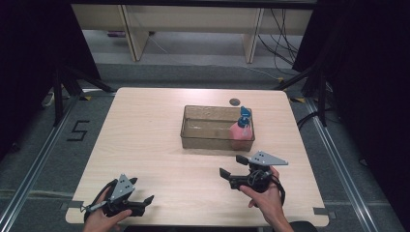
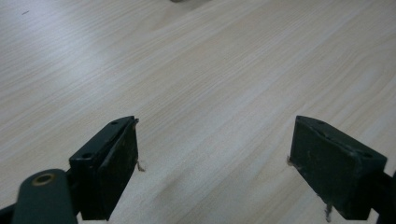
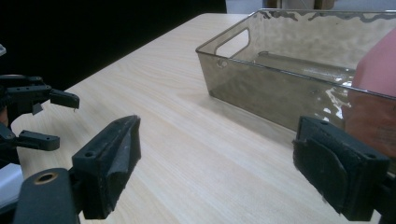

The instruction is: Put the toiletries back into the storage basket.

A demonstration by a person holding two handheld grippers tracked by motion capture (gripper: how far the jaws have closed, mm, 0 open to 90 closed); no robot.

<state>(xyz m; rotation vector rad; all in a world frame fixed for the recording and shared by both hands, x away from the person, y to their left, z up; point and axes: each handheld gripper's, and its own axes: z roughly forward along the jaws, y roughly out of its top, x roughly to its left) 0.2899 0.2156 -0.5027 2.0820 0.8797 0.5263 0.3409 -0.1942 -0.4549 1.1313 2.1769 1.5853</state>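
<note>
A smoky see-through bin (image 1: 212, 128) stands on the wooden table (image 1: 145, 130), right of its middle. Inside its right end a pink bottle (image 1: 240, 130) with a blue cap stands upright. My right gripper (image 1: 232, 165) is open a little in front of the bin's right half, with nothing between its jaws. In the right gripper view the bin (image 3: 280, 88) and the bottle (image 3: 379, 65) lie close ahead of the right gripper (image 3: 217, 140). At the table's front left corner my left gripper (image 1: 141, 189) is open over bare wood, as the left gripper view shows it (image 2: 215, 140).
A small dark round fitting (image 1: 235, 101) is set in the table just behind the bin. Beyond the table are pale furniture legs (image 1: 135, 34) and cables (image 1: 283, 38). A taped "5" (image 1: 77, 130) marks the floor at the left. Black curtains hang at both sides.
</note>
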